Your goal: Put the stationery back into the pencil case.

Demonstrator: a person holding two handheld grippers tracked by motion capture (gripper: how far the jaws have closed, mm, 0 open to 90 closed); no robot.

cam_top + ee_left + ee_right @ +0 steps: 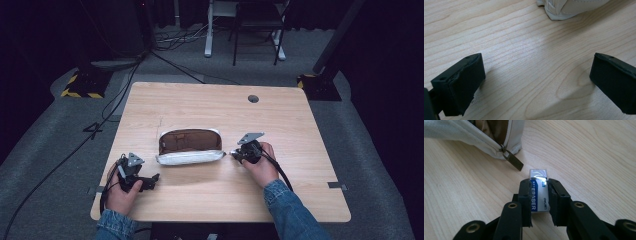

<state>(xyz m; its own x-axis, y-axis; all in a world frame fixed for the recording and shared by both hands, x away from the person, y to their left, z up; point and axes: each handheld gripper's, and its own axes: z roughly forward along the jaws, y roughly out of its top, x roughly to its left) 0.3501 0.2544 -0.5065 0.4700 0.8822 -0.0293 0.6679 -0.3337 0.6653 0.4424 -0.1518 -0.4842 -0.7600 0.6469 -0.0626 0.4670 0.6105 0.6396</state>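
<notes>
Your sleeves [287,206] are blue denim, cuffs ending at the wrists. Each hand carries a black gripper: the left gripper [152,178] and the right gripper [234,154] both topped by a grey three-cornered plate. A black cable trails from each back toward your forearm. Close up, the jaws are blocky matte-black pads with small round holes near the corners; one inner edge looks chipped or worn, though it's hard to be sure. The right gripper's linkage arms are glossy black with brass-coloured rivets at the pivots.
</notes>
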